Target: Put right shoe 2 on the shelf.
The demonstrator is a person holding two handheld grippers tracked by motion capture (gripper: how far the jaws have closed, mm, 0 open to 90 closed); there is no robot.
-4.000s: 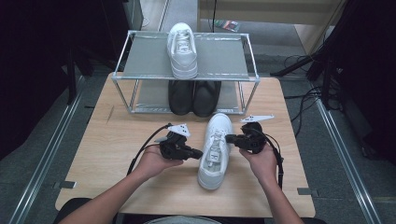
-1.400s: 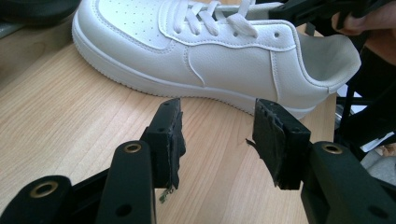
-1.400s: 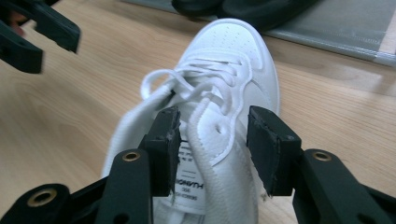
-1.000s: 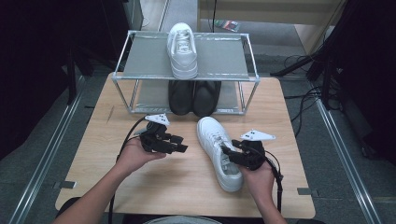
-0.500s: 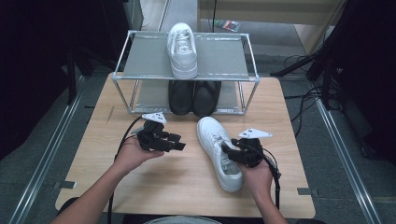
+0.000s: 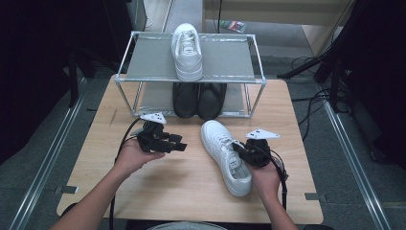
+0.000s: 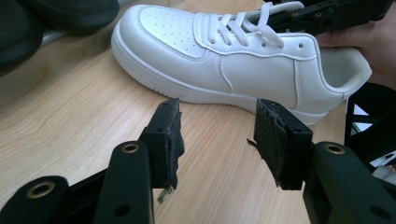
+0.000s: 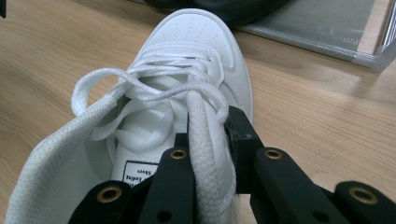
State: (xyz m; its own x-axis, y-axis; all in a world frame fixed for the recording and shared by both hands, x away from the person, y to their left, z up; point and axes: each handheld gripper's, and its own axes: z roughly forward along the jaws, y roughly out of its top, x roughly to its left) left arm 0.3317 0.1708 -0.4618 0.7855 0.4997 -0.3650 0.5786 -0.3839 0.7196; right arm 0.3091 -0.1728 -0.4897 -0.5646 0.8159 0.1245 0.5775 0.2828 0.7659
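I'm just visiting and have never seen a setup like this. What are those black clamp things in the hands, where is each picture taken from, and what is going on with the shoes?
A person sits at a wooden table with a hand-held two-jaw clamp in each hand. One camera looks down from above; the other two ride on the clamps and look along their black jaws. The right gripper has just been closing and now pinches the side wall of the white sneaker lying on the table. The left gripper is open, with nothing between its jaws, beside the shoe. Behind stands a metal shoe rack: another white sneaker on top, a pair of black shoes underneath.
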